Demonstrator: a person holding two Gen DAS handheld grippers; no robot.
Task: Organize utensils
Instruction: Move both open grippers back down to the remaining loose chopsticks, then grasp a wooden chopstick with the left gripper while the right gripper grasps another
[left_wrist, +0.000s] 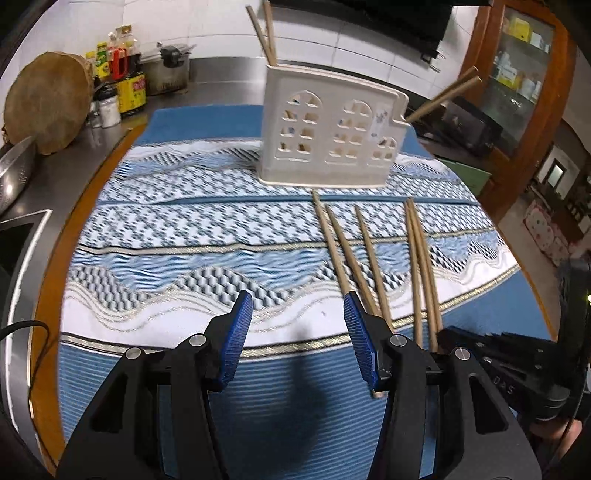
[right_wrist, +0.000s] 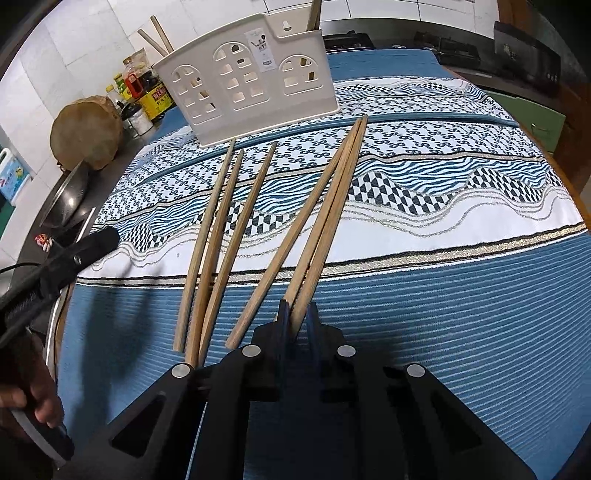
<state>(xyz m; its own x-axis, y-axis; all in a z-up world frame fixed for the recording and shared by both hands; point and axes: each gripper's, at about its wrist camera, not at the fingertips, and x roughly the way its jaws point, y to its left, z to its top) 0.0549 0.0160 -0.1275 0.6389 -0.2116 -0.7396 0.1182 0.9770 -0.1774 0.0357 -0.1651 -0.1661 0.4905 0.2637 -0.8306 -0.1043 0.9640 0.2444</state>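
Observation:
A cream utensil holder (left_wrist: 328, 136) (right_wrist: 251, 79) with arched cut-outs stands at the far side of the patterned cloth, with chopsticks sticking out of it. Several loose wooden chopsticks (left_wrist: 351, 258) (right_wrist: 221, 236) lie on the cloth in front of it. My left gripper (left_wrist: 298, 314) is open and empty, just left of the chopsticks. My right gripper (right_wrist: 298, 314) is shut on two chopsticks (right_wrist: 332, 206) at their near ends; they lie low over the cloth and point toward the holder.
A round wooden block (left_wrist: 48, 107) (right_wrist: 88, 129), sauce bottles (left_wrist: 122, 77) (right_wrist: 144, 88) and a metal bowl (left_wrist: 14, 170) sit at the left on the steel counter. A wooden cabinet (left_wrist: 517, 92) stands at the right. The table edge (left_wrist: 48, 295) runs at the left.

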